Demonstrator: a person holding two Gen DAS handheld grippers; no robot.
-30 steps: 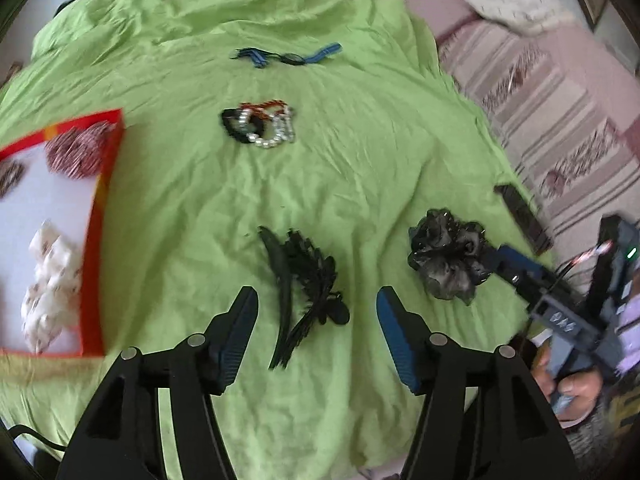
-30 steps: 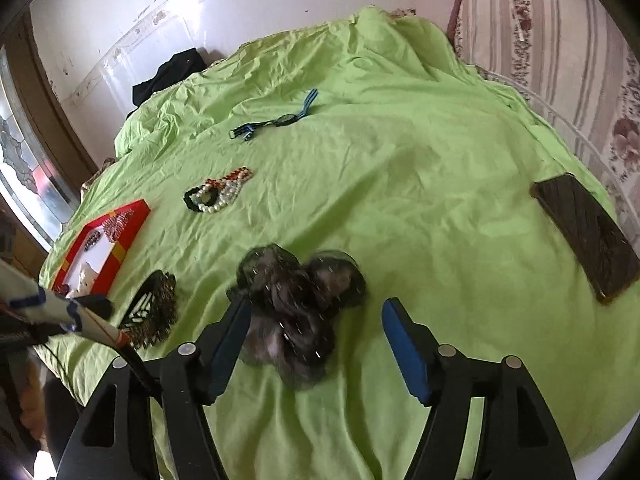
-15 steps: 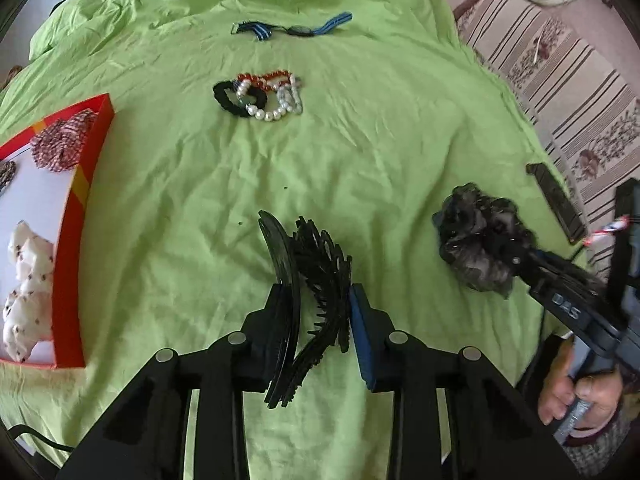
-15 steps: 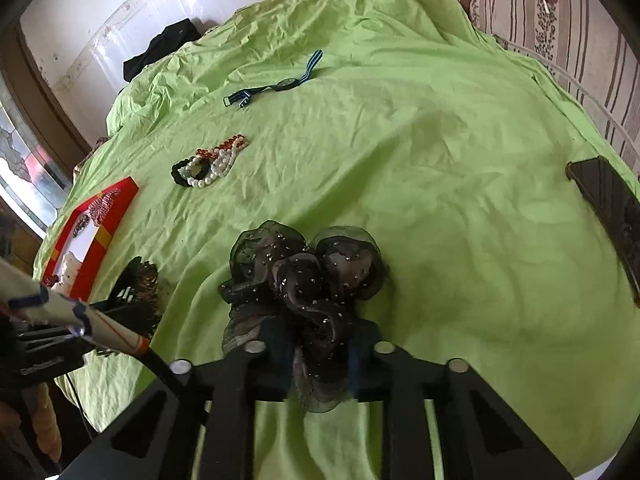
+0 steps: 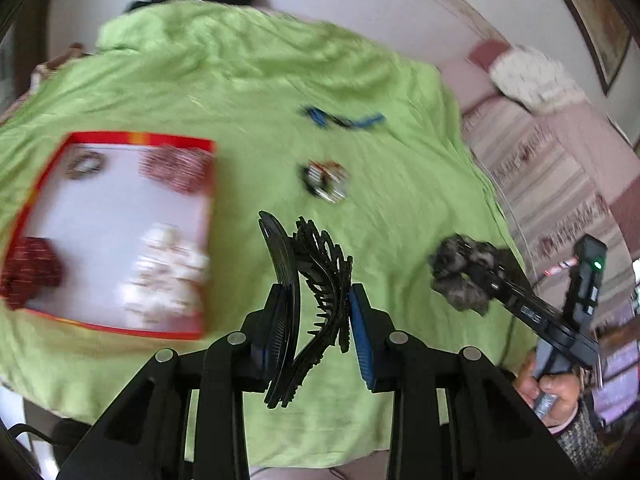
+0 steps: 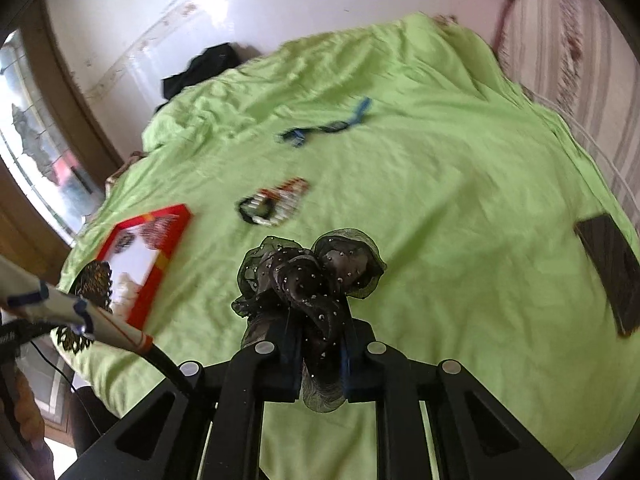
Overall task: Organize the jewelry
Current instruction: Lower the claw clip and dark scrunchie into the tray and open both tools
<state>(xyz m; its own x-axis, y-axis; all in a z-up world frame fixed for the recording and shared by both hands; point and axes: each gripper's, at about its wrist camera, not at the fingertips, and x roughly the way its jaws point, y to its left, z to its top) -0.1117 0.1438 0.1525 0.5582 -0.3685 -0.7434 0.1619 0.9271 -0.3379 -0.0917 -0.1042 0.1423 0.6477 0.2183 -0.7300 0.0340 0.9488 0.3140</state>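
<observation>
black hair claw (image 5: 310, 280), lying loose a second ago, now clamped in left gripper (image 5: 318, 320); right gripper (image 6: 318, 350) squeezes the black scrunchie (image 6: 308, 276), both raised off the green sheet (image 6: 440, 208).

A wide bed under a crumpled lime-green cotton sheet (image 6: 440, 208) fills the room ahead of the claw. Beyond its far edge stands a pale, glossy white wall (image 6: 168, 8) with a scuffed, flaking border band. Far to the left, daylight enters through a brown wood-framed window (image 6: 36, 140). To the right lie a pink-and-white striped floral bedcover (image 5: 560, 184) and a white knitted cushion (image 5: 528, 76).
</observation>
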